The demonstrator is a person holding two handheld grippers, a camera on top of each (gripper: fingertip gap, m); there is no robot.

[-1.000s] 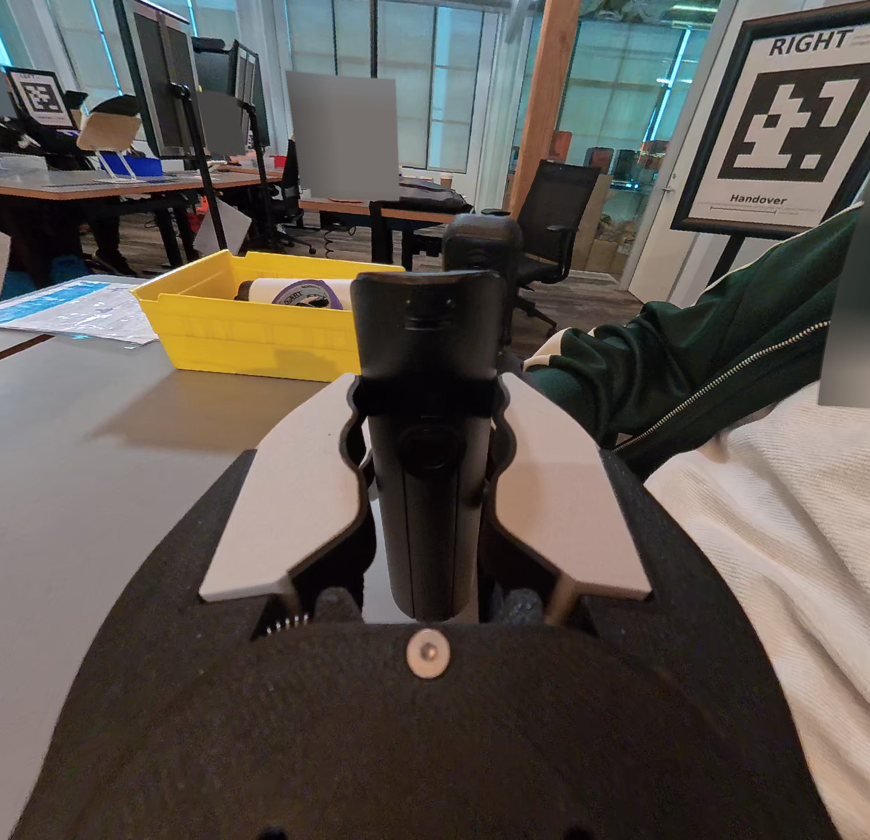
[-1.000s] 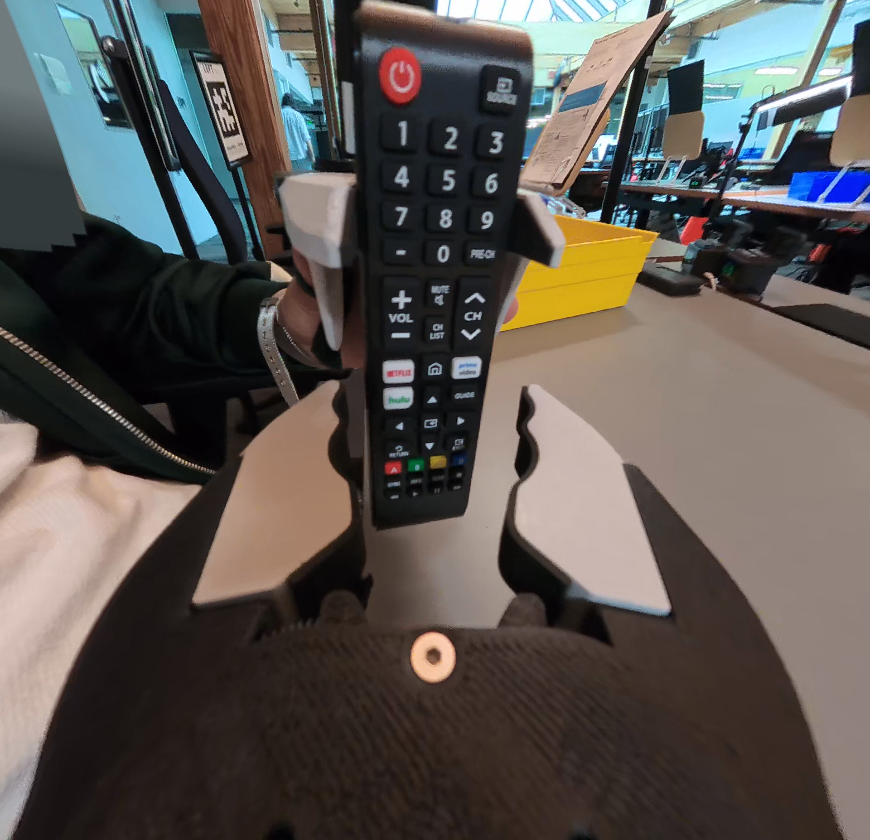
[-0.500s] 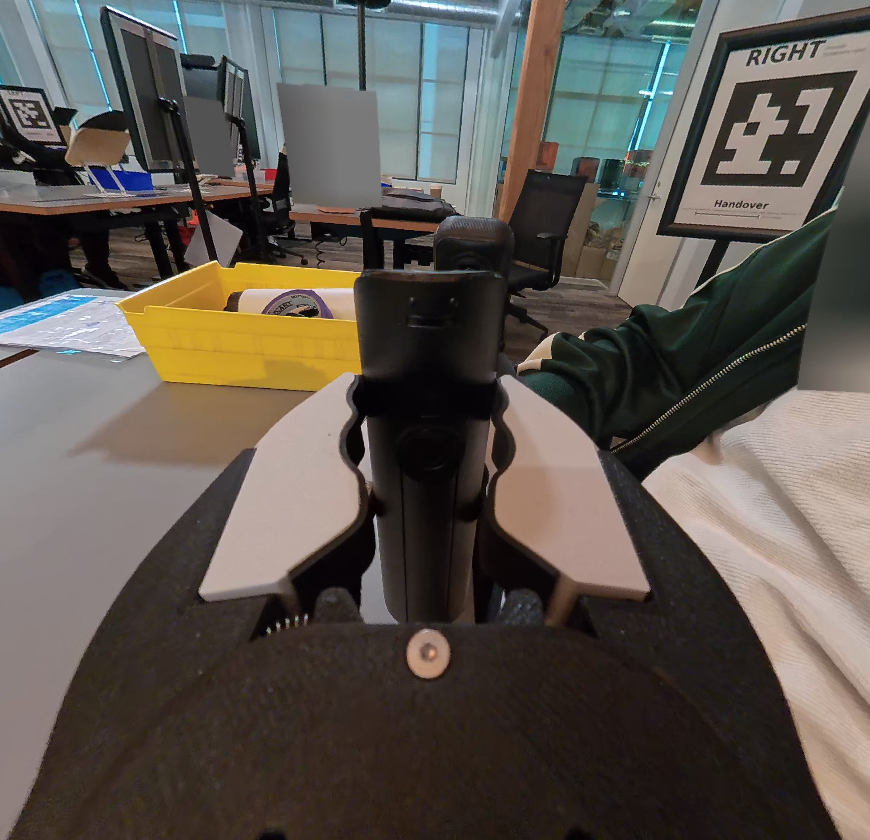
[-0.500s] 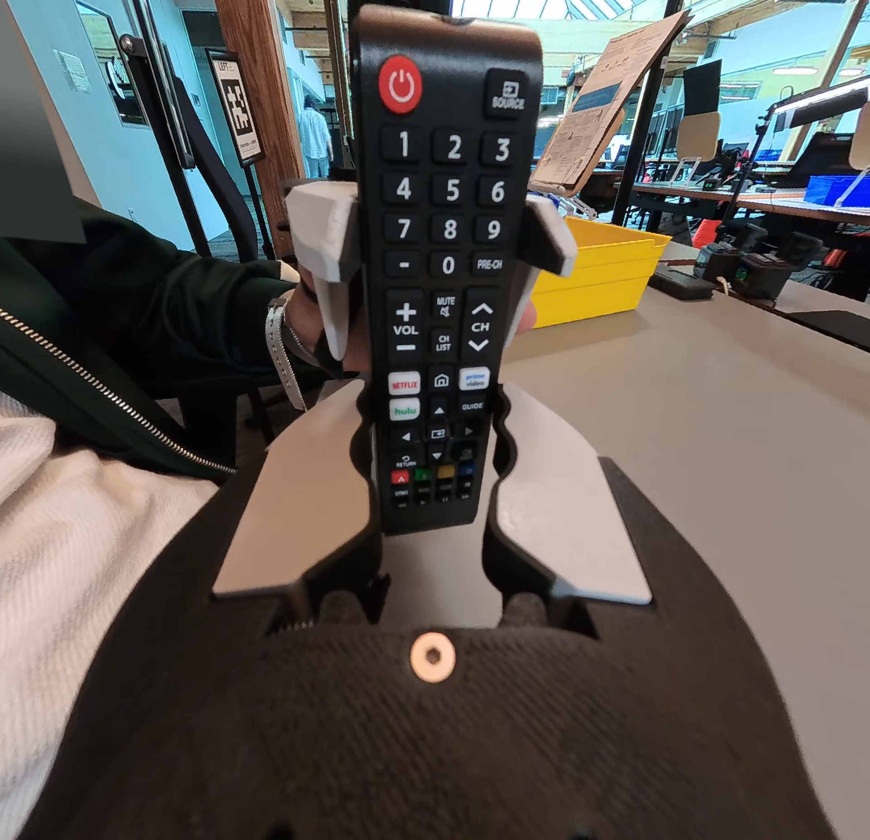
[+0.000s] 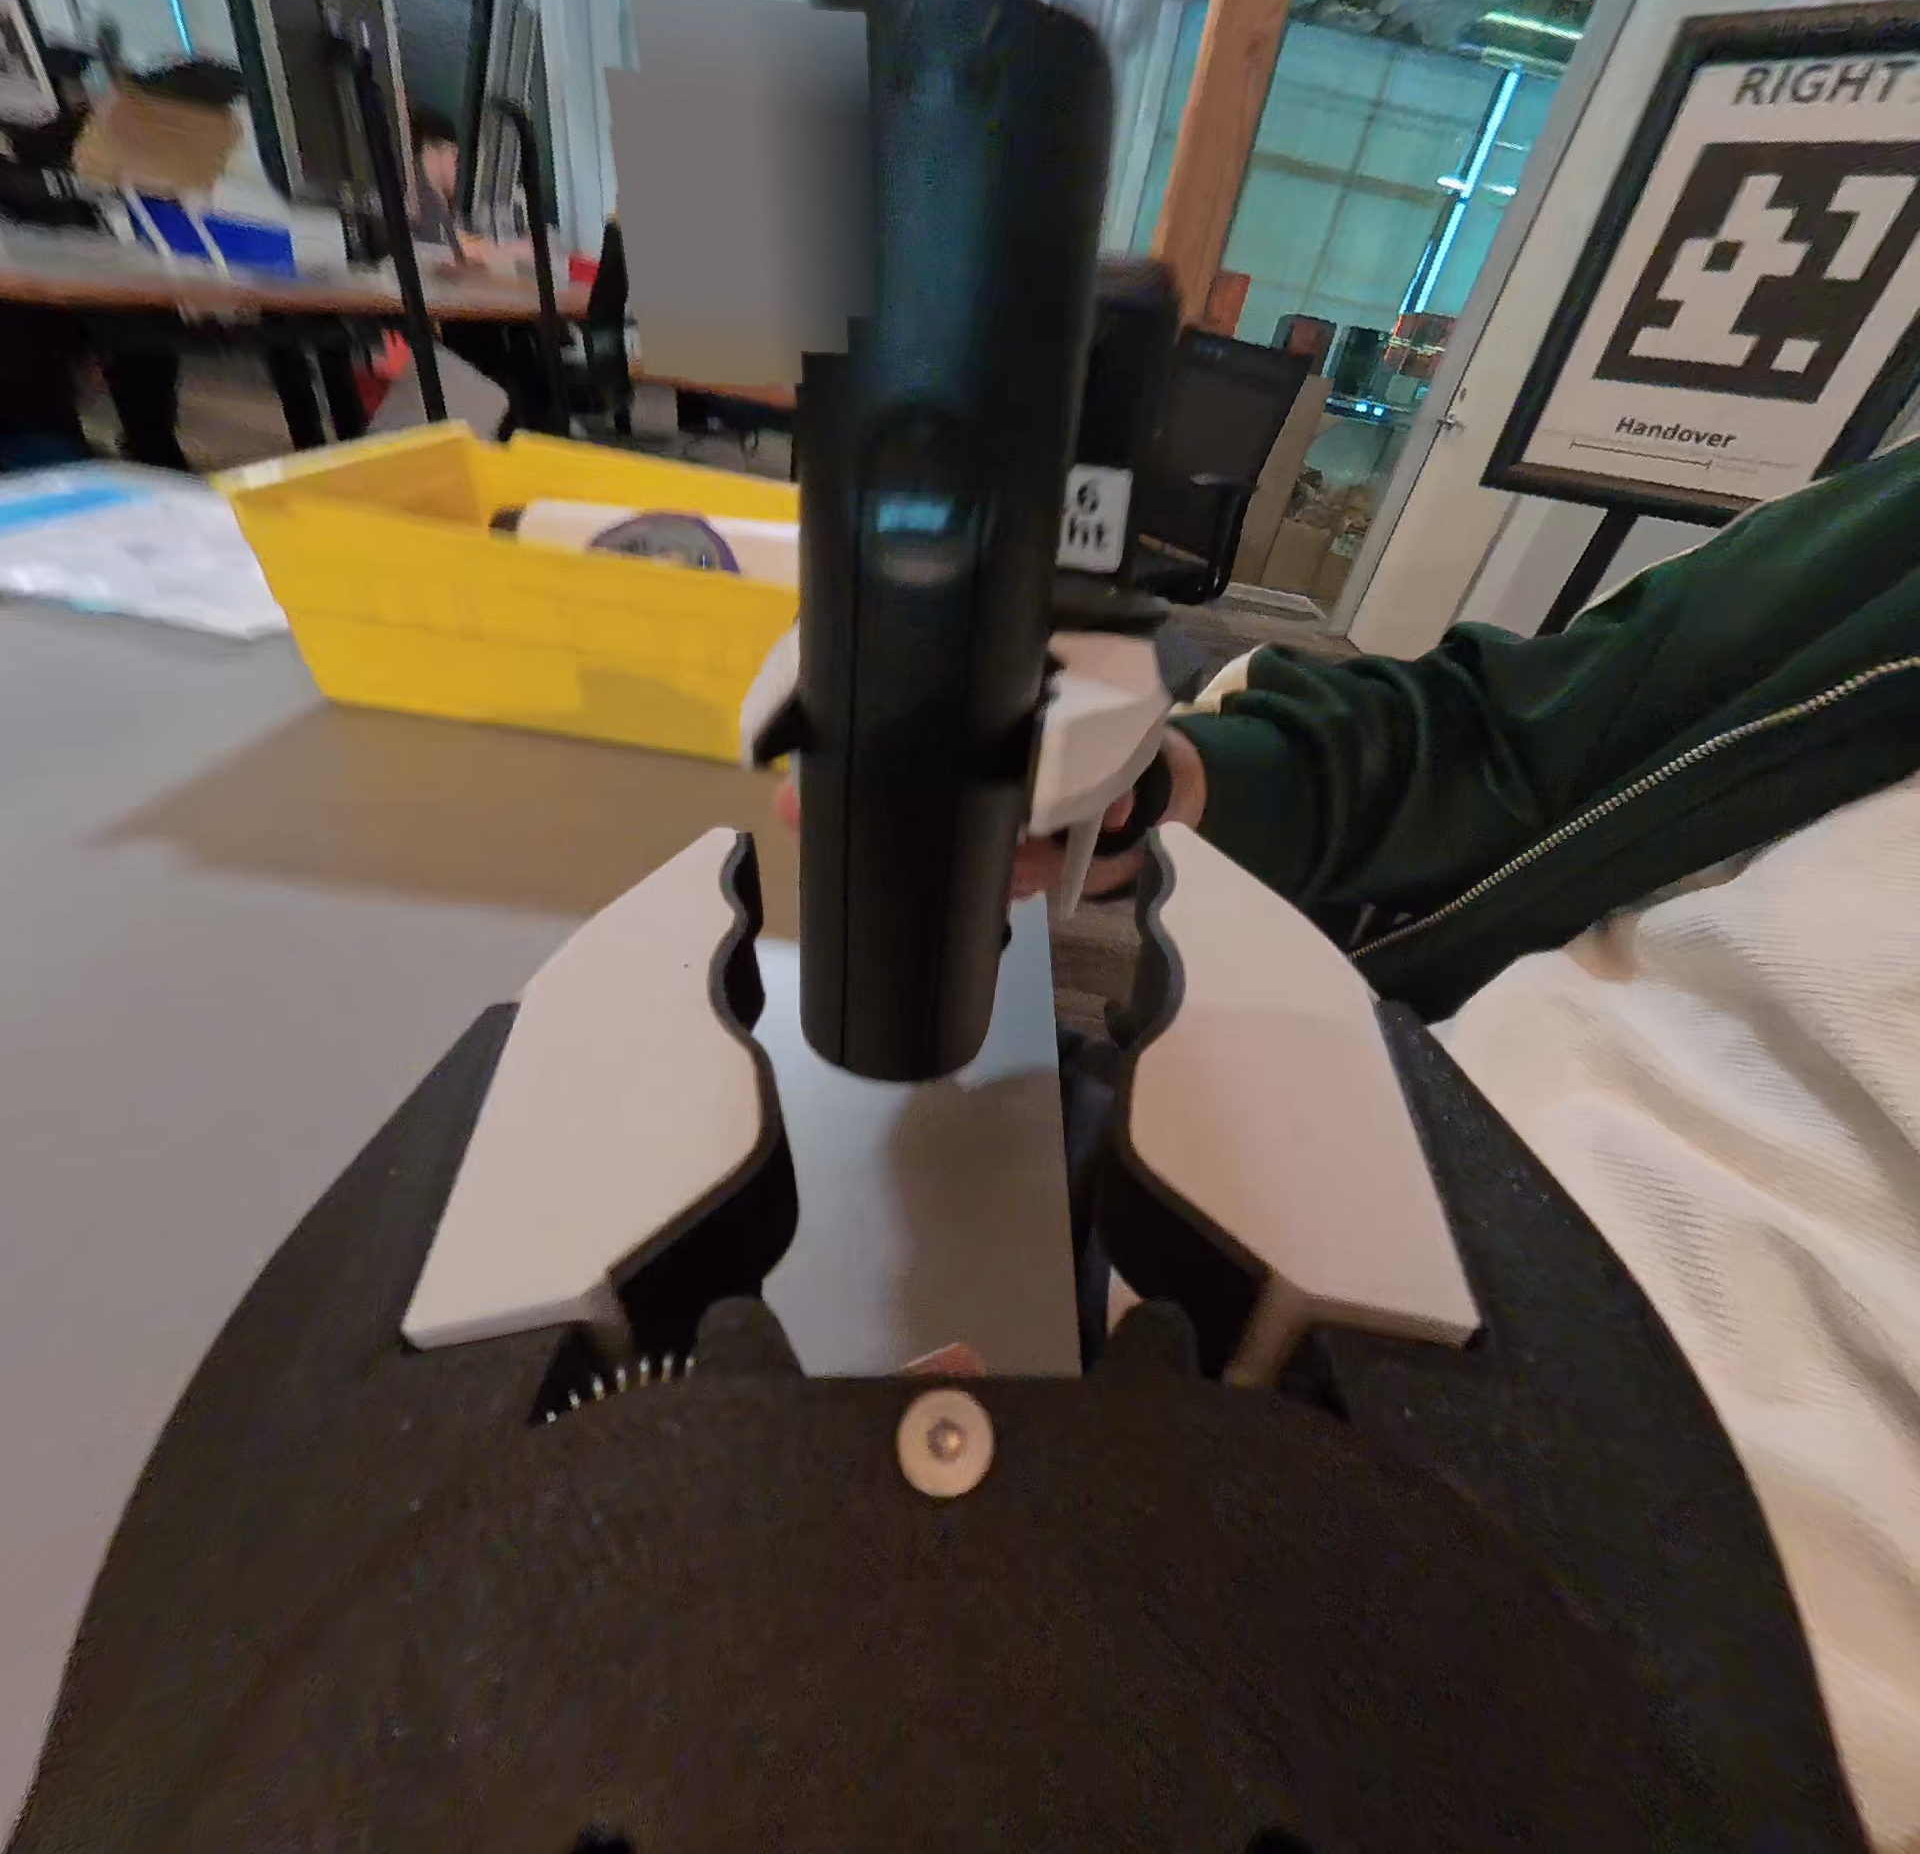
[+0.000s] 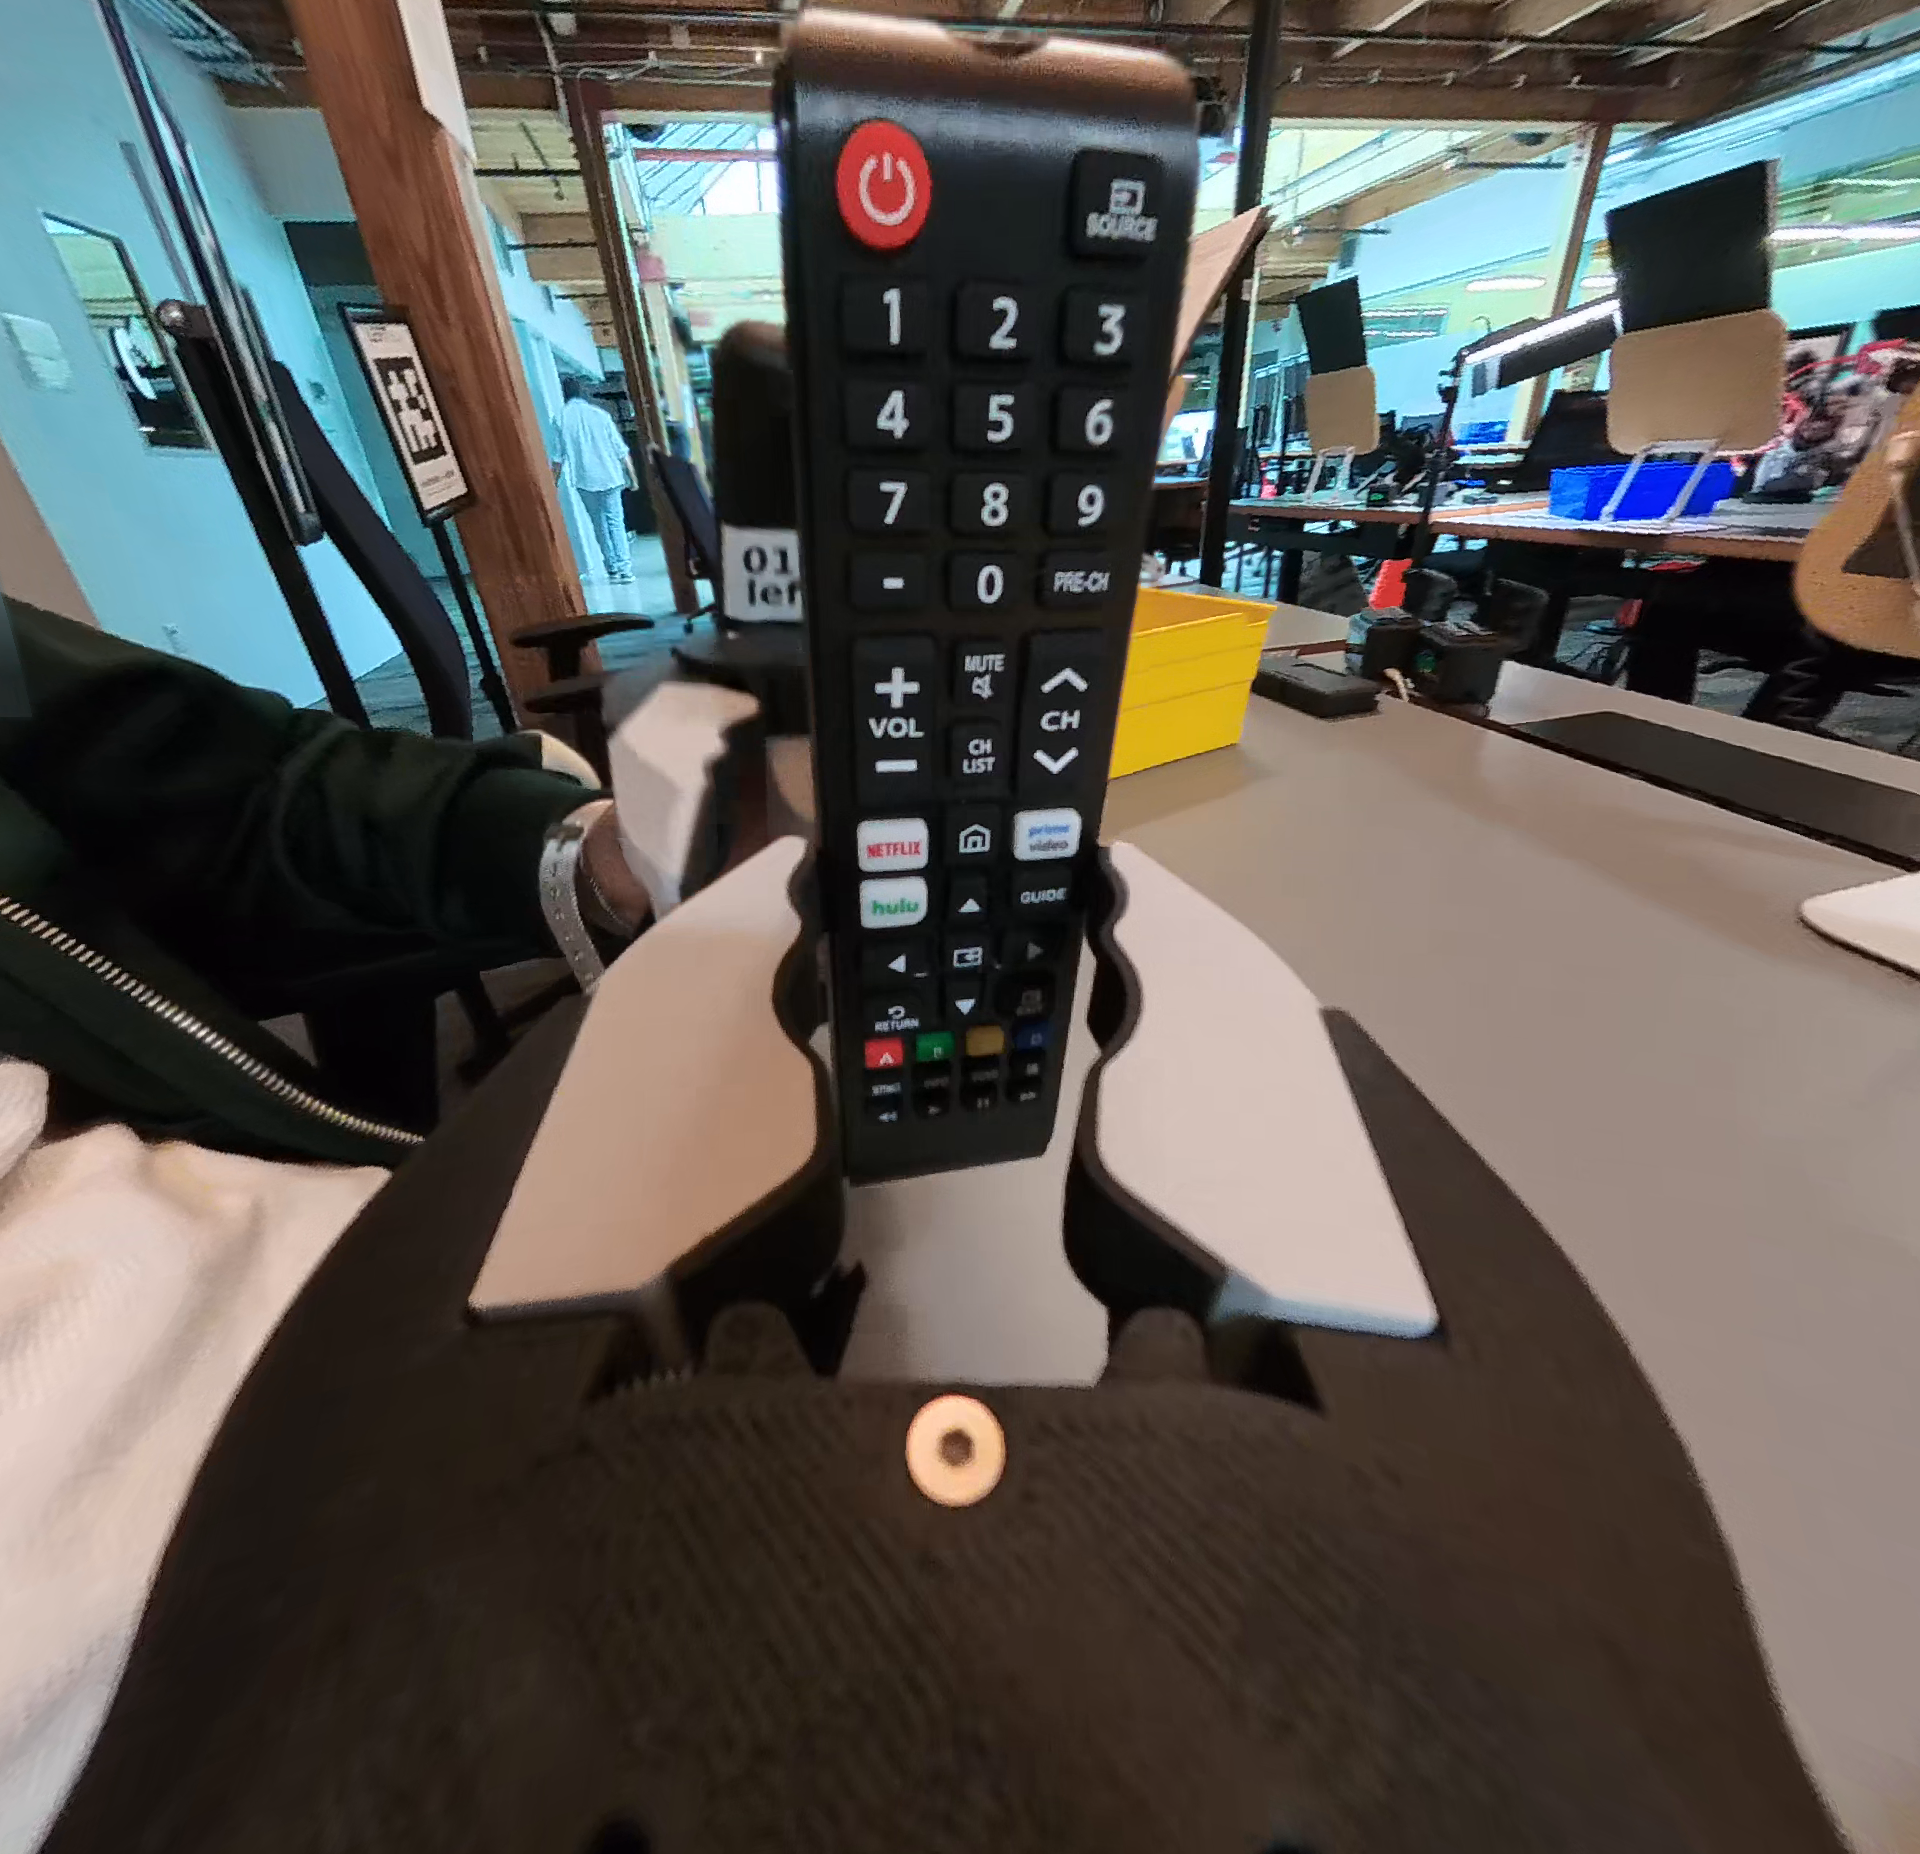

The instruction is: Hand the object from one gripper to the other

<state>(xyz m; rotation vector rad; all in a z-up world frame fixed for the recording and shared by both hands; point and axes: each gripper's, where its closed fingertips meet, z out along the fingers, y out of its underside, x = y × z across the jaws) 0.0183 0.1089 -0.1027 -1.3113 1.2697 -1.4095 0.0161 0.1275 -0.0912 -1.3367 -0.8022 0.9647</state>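
Note:
A black TV remote (image 6: 987, 505) stands upright above the grey table, buttons facing the right wrist camera. My right gripper (image 6: 958, 859) is shut on its lower part. In the left wrist view I see the remote's plain back (image 5: 935, 454). My left gripper (image 5: 945, 848) is open; its jaws stand apart on either side of the remote's lower end without touching it. The right gripper's white fingers (image 5: 1091, 755) clamp the remote just beyond. One white finger of the left gripper (image 6: 675, 765) shows behind the remote in the right wrist view.
A yellow bin (image 5: 468, 609) holding a white roll (image 5: 644, 537) stands on the grey table (image 5: 260, 921); it also shows in the right wrist view (image 6: 1184, 682). A person's dark green sleeve (image 5: 1507, 744) reaches in from the right. A framed marker sign (image 5: 1714, 246) stands behind.
My right gripper shut on the remote's lower end. My left gripper then opened, let go of the remote and drew back from it. The remote now sits only in the right gripper.

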